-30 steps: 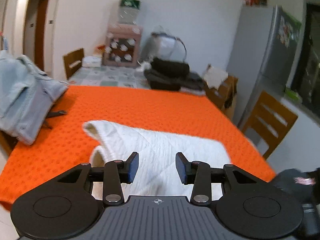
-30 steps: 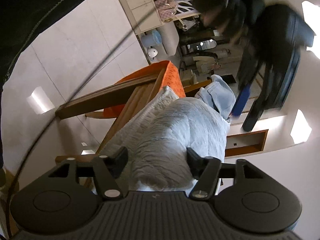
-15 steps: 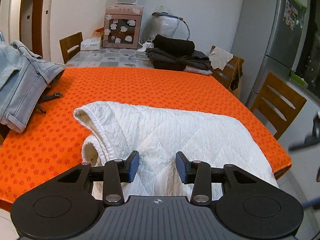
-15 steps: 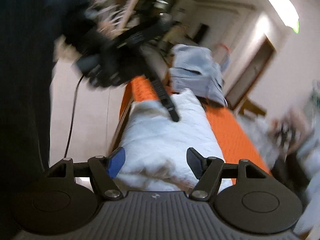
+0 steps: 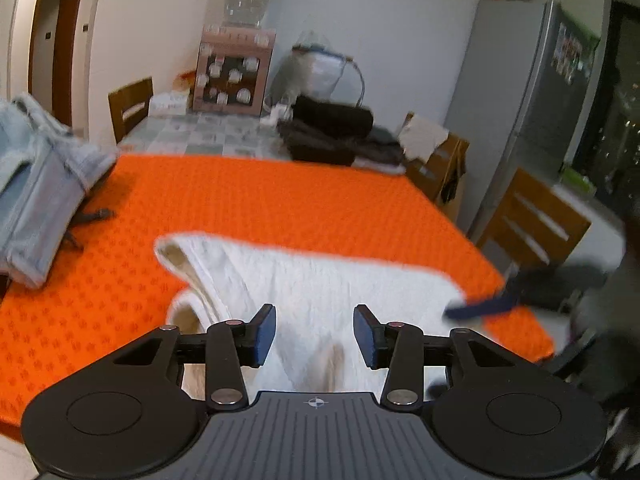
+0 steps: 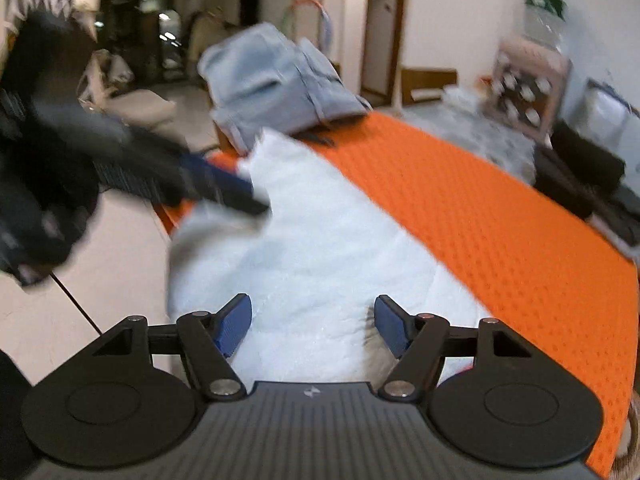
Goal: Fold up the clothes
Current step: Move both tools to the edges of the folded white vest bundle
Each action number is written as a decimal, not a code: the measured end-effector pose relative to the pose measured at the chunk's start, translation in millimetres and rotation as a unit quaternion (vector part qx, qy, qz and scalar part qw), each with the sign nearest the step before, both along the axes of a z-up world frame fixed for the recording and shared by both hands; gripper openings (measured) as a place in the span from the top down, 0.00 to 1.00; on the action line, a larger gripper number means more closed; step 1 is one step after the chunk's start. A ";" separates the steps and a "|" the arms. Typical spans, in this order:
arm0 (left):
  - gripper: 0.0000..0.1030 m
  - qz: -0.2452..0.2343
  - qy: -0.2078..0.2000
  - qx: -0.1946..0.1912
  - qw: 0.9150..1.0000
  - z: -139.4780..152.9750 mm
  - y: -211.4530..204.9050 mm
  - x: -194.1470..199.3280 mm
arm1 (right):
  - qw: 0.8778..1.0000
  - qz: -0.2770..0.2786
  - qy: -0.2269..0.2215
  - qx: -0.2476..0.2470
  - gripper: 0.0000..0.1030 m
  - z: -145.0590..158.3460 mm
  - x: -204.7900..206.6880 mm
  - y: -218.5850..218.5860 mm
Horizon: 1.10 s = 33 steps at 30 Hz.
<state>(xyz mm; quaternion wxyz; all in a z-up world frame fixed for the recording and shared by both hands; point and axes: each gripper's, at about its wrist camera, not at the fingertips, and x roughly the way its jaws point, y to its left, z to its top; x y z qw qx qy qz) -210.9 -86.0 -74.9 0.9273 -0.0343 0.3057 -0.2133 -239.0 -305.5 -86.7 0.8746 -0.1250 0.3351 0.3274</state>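
Since 1 s ago your right gripper has swung round from pointing down at the floor & chair to looking along the table, and it now hangs over the near-right end of the white quilted garment. Your left gripper has barely shifted: same garment under it, w/ the view a bit closer & blurrier.

Step in hand, as I read it: you're lining up both grippers on the near edge of the garment for a 1st fold. No grab made yet.

Where it is: the garment lies along the near edge of the orange tablecloth, w/ its near side hanging over the table edge. At its left end, in the left wrist view, a rolled or doubled hem shows. Light-blue jeans sit in a heap at the far-left corner, apart from the white piece.

Grippers:
- Left: jaws wide apart, nothing between the pads, white cloth visible through the gap. Can't tell if the tips touch the fabric.
- Right: jaws also wide apart, nothing held, cloth below.
- In the right wrist view the left tool's fingers reach onto the garment's left end; too blurred to tell contact.

Next move, my guess: drop each gripper to a near corner or edge, pinch 1 layer only, then carry it toward the far side. Watch the overhang — it could slide off the table if you tug it your way.
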 end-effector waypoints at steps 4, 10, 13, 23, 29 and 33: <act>0.55 0.001 -0.015 0.009 1.000 10.9 -1.0 20.9 | 0.999 -0.017 0.026 -0.011 0.28 -23.8 -2.2 8.6; 0.55 0.001 0.018 0.071 0.997 -18.5 -3.1 52.2 | 0.998 -0.042 0.052 -0.003 0.26 -48.2 -2.4 4.7; 0.55 -0.005 0.042 0.076 0.996 -38.7 1.7 55.1 | 0.997 -0.049 0.057 -0.001 0.25 -58.1 -2.6 5.9; 0.55 0.016 0.060 0.044 0.997 -56.7 10.2 62.4 | 0.996 -0.064 0.057 0.008 0.25 -45.5 3.5 9.6; 0.56 0.026 0.045 0.044 0.998 -44.8 10.0 54.0 | 0.994 -0.105 0.028 0.021 0.25 -24.8 29.7 10.3; 0.55 0.014 0.029 0.065 0.997 -33.4 3.6 42.8 | 0.994 -0.104 0.043 0.006 0.24 -41.7 45.7 12.2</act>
